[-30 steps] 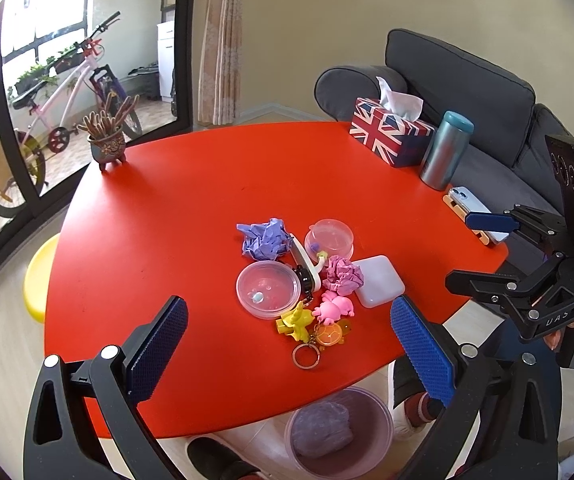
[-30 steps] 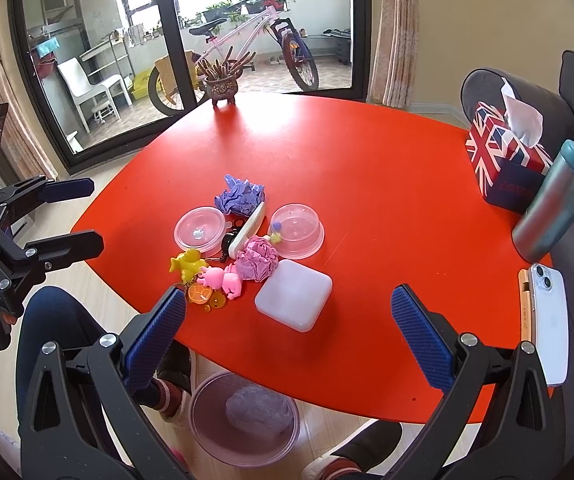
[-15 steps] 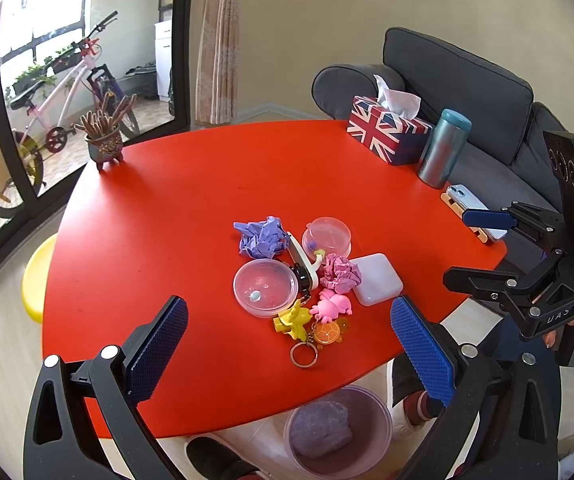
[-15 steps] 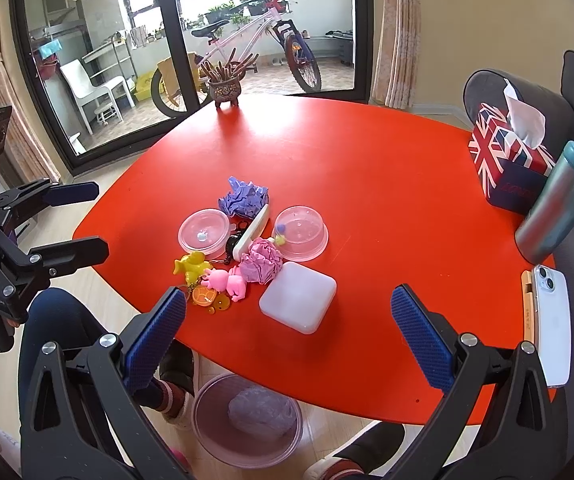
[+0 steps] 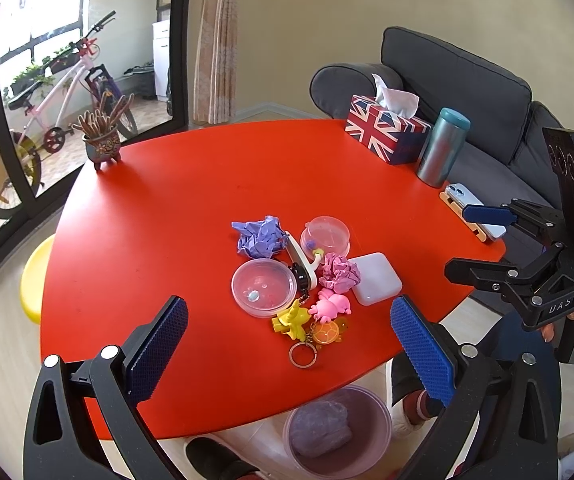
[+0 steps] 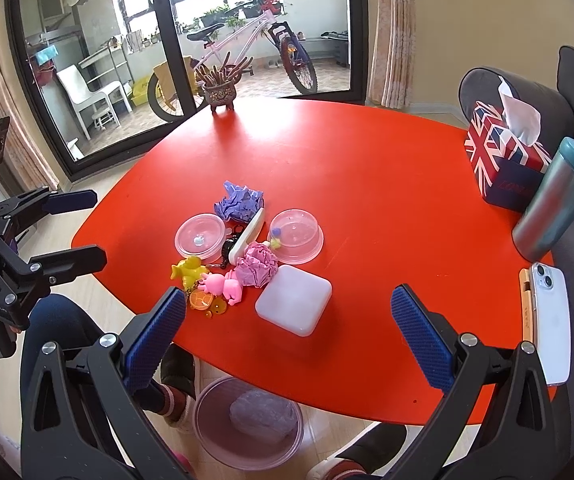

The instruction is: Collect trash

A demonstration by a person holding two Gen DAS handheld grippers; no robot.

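Observation:
A crumpled purple paper wad (image 5: 260,236) (image 6: 239,202) and a crumpled pink paper wad (image 5: 340,273) (image 6: 256,266) lie in a cluster on the red table (image 5: 191,200) (image 6: 367,184). A pink bin (image 5: 337,432) (image 6: 247,424) with a bag inside stands on the floor under the near edge. My left gripper (image 5: 287,344) (image 6: 71,228) hovers open above the near edge, nothing between its fingers. My right gripper (image 6: 289,334) (image 5: 471,240) is open too, off the table's right side.
Around the wads lie two clear round containers (image 5: 263,287) (image 5: 326,235), a white square box (image 5: 374,278), toy keychains (image 5: 311,320) and a white clip. A Union Jack tissue box (image 5: 387,132), a metal tumbler (image 5: 441,148), a phone (image 5: 473,212) and a plant pot (image 5: 103,144) stand near the edges.
Both views have drifted slightly: the cluster sits a little lower in the right wrist view and a little left in the left wrist view. Both grippers stay open.

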